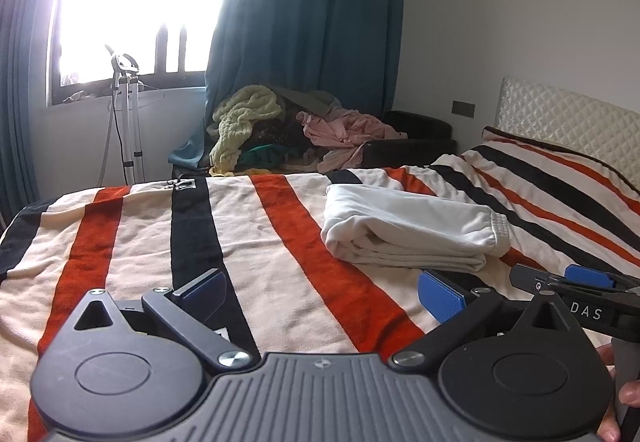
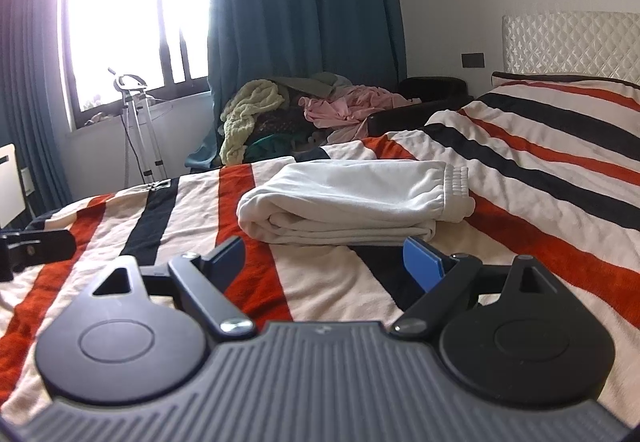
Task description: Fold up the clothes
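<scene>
Bed point(image 1: 280, 242), striped blanket point(image 2: 540, 177): soft, wrinkled ground, likely to ruck under any push and tip the stack. Heap of unfolded clothes point(image 2: 288, 113) beyond the far edge, well apart: risk of dragging several at once. Folded white sweatpants point(image 2: 352, 197) mid-bed, cuffed end rightward, just ahead of the right tool point(image 2: 324, 262); loose layers liable to slide open if nudged. Right tool: fingers wide apart, empty. Left tool point(image 1: 320, 294): fingers wide apart, nothing between, beside the right one, so risk of knocking together. Writing: "DAS" on the right tool's arm point(image 1: 586, 312); small blanket logo point(image 1: 180, 183) unreadable.
</scene>
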Demonstrator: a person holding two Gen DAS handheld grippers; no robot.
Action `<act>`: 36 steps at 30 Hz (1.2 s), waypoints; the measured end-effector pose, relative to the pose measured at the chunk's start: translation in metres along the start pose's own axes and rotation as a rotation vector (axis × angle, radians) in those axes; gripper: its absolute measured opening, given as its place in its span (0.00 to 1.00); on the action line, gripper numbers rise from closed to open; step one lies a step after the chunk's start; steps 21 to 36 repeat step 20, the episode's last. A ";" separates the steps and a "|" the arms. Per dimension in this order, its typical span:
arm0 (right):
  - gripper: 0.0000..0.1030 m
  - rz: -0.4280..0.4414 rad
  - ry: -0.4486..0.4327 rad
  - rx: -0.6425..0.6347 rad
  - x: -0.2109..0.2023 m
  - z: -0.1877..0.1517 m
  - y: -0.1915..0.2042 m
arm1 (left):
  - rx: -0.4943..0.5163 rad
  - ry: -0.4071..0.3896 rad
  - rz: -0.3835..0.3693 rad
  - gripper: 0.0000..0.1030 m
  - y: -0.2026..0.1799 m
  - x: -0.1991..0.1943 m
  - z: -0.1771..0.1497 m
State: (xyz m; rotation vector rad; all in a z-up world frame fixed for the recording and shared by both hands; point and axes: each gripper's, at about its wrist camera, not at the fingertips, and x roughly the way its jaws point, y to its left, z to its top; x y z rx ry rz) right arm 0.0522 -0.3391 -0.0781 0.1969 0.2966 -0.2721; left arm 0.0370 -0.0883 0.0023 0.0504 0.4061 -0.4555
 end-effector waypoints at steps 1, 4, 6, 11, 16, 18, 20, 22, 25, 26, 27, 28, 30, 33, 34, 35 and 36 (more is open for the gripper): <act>0.85 0.001 0.001 0.001 0.000 0.000 0.000 | -0.003 0.000 -0.003 1.00 0.000 0.000 0.000; 0.85 0.006 0.011 0.013 0.001 0.000 -0.001 | -0.006 0.003 -0.008 1.00 0.000 0.000 0.000; 0.85 0.006 0.015 0.020 0.002 0.001 -0.002 | 0.000 0.002 -0.005 1.00 -0.001 0.000 -0.001; 0.85 0.007 0.018 0.031 0.003 0.001 -0.003 | -0.002 -0.011 0.019 1.00 -0.001 -0.002 -0.001; 0.85 0.007 0.021 0.026 0.004 0.000 -0.002 | -0.010 -0.015 0.023 1.00 0.000 -0.003 0.000; 0.85 0.006 0.021 0.026 0.004 0.000 -0.002 | -0.006 -0.013 0.025 1.00 0.000 -0.003 -0.001; 0.85 0.004 0.022 0.030 0.004 0.000 -0.003 | -0.004 -0.009 0.023 1.00 -0.001 -0.003 -0.001; 0.85 0.004 0.022 0.030 0.004 0.000 -0.003 | -0.004 -0.009 0.023 1.00 -0.001 -0.003 -0.001; 0.85 0.004 0.022 0.030 0.004 0.000 -0.003 | -0.004 -0.009 0.023 1.00 -0.001 -0.003 -0.001; 0.85 0.004 0.022 0.030 0.004 0.000 -0.003 | -0.004 -0.009 0.023 1.00 -0.001 -0.003 -0.001; 0.85 0.004 0.022 0.030 0.004 0.000 -0.003 | -0.004 -0.009 0.023 1.00 -0.001 -0.003 -0.001; 0.85 0.004 0.022 0.030 0.004 0.000 -0.003 | -0.004 -0.009 0.023 1.00 -0.001 -0.003 -0.001; 0.85 0.004 0.022 0.030 0.004 0.000 -0.003 | -0.004 -0.009 0.023 1.00 -0.001 -0.003 -0.001; 0.85 0.004 0.022 0.030 0.004 0.000 -0.003 | -0.004 -0.009 0.023 1.00 -0.001 -0.003 -0.001; 0.85 0.004 0.022 0.030 0.004 0.000 -0.003 | -0.004 -0.009 0.023 1.00 -0.001 -0.003 -0.001; 0.85 0.004 0.022 0.030 0.004 0.000 -0.003 | -0.004 -0.009 0.023 1.00 -0.001 -0.003 -0.001; 0.85 0.004 0.022 0.030 0.004 0.000 -0.003 | -0.004 -0.009 0.023 1.00 -0.001 -0.003 -0.001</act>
